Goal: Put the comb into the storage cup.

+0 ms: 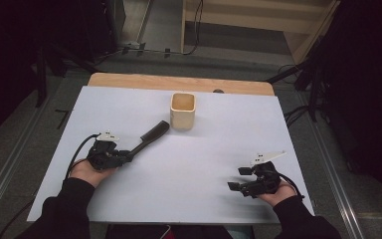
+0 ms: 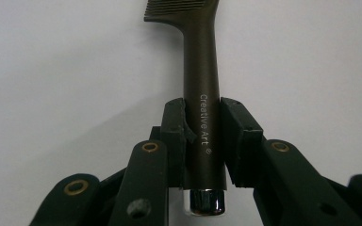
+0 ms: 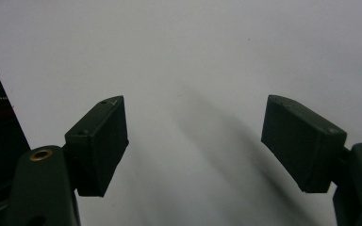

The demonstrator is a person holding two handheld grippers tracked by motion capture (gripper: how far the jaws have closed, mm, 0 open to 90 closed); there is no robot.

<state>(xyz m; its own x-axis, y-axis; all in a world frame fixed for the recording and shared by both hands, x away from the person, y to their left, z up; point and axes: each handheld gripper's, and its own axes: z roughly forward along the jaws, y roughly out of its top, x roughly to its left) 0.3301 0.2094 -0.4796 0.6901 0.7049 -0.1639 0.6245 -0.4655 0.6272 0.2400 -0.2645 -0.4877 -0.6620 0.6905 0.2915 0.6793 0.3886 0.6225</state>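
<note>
Left of centre in the high view, I'm clamping my left gripper (image 1: 124, 157) on the comb (image 1: 149, 138); dropping it into the cup (image 1: 183, 111) is left, right gripper (image 1: 238, 178) idling wide apart.

White lettering "Creative Art ®" runs lengthwise toward six o'clock down the dark comb handle (image 2: 202, 117).

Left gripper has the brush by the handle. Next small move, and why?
Probably lift the brush off the sheet and carry it toward the wooden cup. The left gripper is clamped on the handle, the bristle end lies just beside the cup, and the right gripper sits open, apart.
</note>
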